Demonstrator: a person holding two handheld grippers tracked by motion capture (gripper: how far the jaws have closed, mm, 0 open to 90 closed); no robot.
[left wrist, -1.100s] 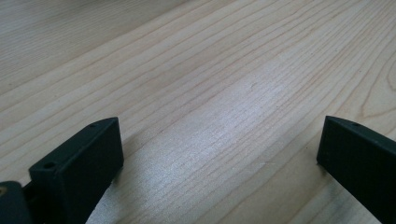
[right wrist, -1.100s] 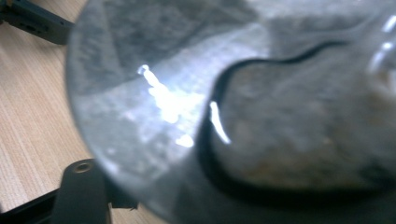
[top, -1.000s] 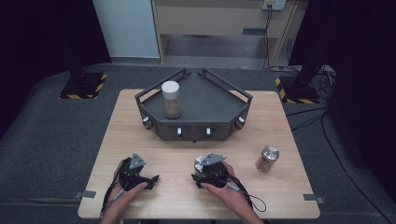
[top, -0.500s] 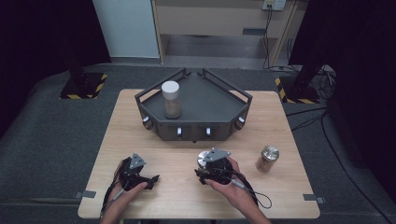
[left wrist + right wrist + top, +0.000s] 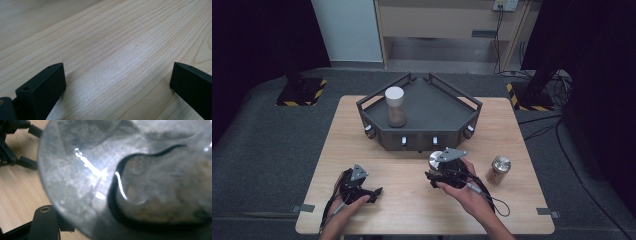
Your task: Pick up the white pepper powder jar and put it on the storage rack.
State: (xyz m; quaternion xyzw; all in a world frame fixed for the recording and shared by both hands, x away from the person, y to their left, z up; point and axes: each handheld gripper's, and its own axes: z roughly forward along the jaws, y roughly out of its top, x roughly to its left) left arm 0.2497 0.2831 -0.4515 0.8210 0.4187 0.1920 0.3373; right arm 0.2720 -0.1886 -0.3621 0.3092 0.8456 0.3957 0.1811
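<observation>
My right gripper (image 5: 438, 172) is shut on a glass jar (image 5: 436, 160) with a silver lid, held lifted off the wooden table (image 5: 352, 135) just in front of the dark tray (image 5: 439, 117). In the right gripper view the jar (image 5: 130, 182) looms close, its lid and brownish contents blurred, with one black finger (image 5: 45, 220) at its lower left. A second jar (image 5: 395, 106) with a white lid stands upright in the tray's left part. A third jar (image 5: 499, 170) with a silver lid stands on the table to the right. My left gripper (image 5: 364, 192) (image 5: 117, 82) rests open near the front edge over bare wood.
The tray has low rails and knobs along its front wall (image 5: 419, 141). Cables trail from both grippers toward the table's front edge. Dark floor surrounds the table, with a cabinet (image 5: 437, 25) behind it. In the right gripper view, the left gripper (image 5: 12, 145) lies at the upper left.
My right gripper has risen off the table and drifted slightly toward the tray, carrying the silver-lidded jar. The left gripper has stayed where it was.
</observation>
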